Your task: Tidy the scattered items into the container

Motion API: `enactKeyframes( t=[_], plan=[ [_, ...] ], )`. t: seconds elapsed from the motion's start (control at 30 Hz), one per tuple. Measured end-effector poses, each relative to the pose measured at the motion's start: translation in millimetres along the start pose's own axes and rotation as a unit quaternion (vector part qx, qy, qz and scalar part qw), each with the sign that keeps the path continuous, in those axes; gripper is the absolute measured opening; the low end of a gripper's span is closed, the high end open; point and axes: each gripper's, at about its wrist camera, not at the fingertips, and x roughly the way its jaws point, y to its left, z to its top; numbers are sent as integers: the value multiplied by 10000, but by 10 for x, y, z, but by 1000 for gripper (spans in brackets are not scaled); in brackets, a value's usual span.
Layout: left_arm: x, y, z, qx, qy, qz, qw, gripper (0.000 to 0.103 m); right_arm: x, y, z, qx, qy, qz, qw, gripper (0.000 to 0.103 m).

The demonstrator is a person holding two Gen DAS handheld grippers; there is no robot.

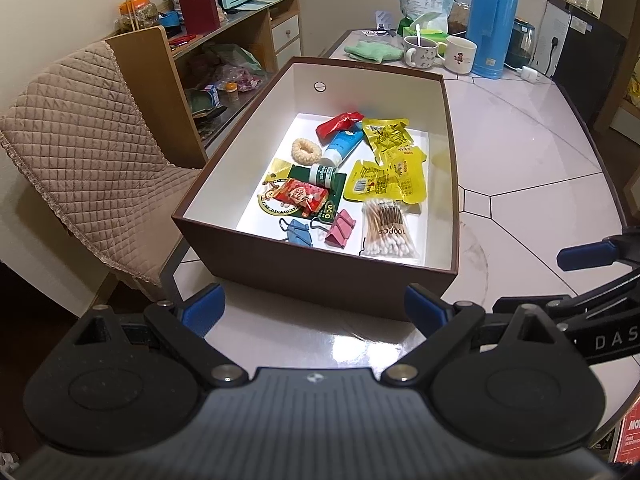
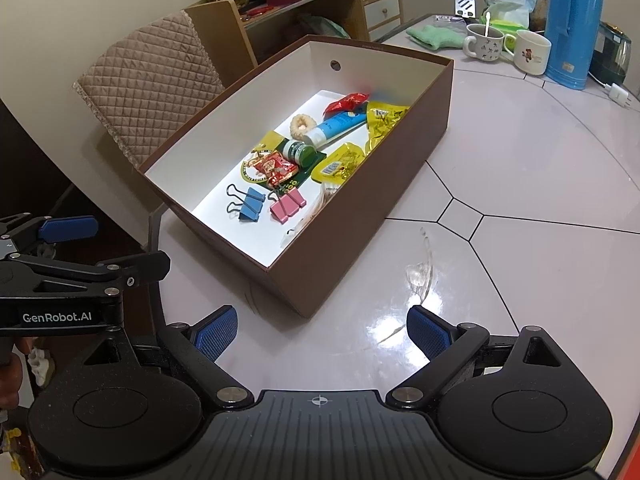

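Your brown cardboard box (image 1: 320, 276), white inside, holds glossy yellow packets (image 1: 384, 176) and binder clips (image 1: 340, 228). Left gripper (image 1: 314, 310) and right gripper (image 2: 322, 330) jaws stand apart, empty.

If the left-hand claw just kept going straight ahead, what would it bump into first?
Most likely the near wall of the brown box, straight ahead of the open left gripper; if it is held higher than it looks, it might clear the rim.
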Motion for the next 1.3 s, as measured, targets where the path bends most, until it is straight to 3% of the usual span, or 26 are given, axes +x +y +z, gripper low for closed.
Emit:
enactKeyframes(
  t=[1.3],
  plan=[
    [240, 196, 56, 23, 120, -13, 9999, 95, 307, 72, 109, 83, 274, -50, 9996, 94]
  ],
)
